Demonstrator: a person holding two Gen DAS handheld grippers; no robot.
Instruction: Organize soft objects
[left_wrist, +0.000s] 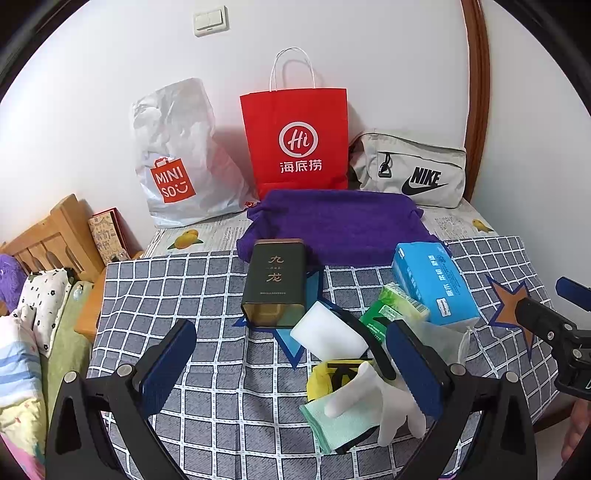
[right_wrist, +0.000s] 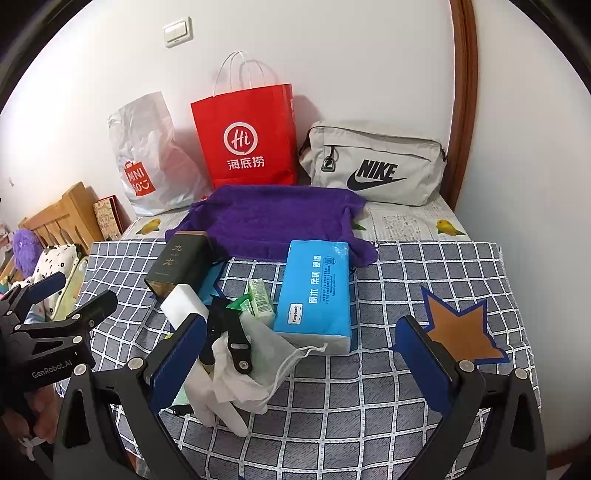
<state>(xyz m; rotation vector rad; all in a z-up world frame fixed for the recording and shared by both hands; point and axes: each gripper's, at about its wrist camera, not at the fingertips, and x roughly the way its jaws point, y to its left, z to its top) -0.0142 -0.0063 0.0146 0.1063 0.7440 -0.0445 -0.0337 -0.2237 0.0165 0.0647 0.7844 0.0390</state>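
From my left camera, the white glove (left_wrist: 373, 398) lies on the checked cloth (left_wrist: 177, 295) near the front edge, its long axis running from cuff at upper right to fingers at lower left, fingertips resting on a folded mint cloth (left_wrist: 332, 424). A yellow bag (left_wrist: 323, 376) sits just behind them. The white sponge block (left_wrist: 328, 334) lies slantwise, touching the front of the dark tea tin (left_wrist: 275, 284), which lies on its back with its end toward me. The blue tissue pack (right_wrist: 317, 295) has its long axis pointing away from me toward the purple towel (right_wrist: 273, 221); the green packet (right_wrist: 260, 299) lies just beside its left side. A white drawstring pouch (right_wrist: 273, 354) lies open-mouthed against the pack's near corner, with a black strap (right_wrist: 232, 332) across it.

Against the wall stand a plastic shopping bag (left_wrist: 173, 155), a red paper bag (left_wrist: 295, 140) and a grey pouch bag (left_wrist: 413, 170); I cannot see inside any.

My left gripper (left_wrist: 295, 369) hovers low with jaws spread wide, the right pad beside the glove's cuff. My right gripper (right_wrist: 303, 362) is likewise wide apart, holding nothing, over the pouch.
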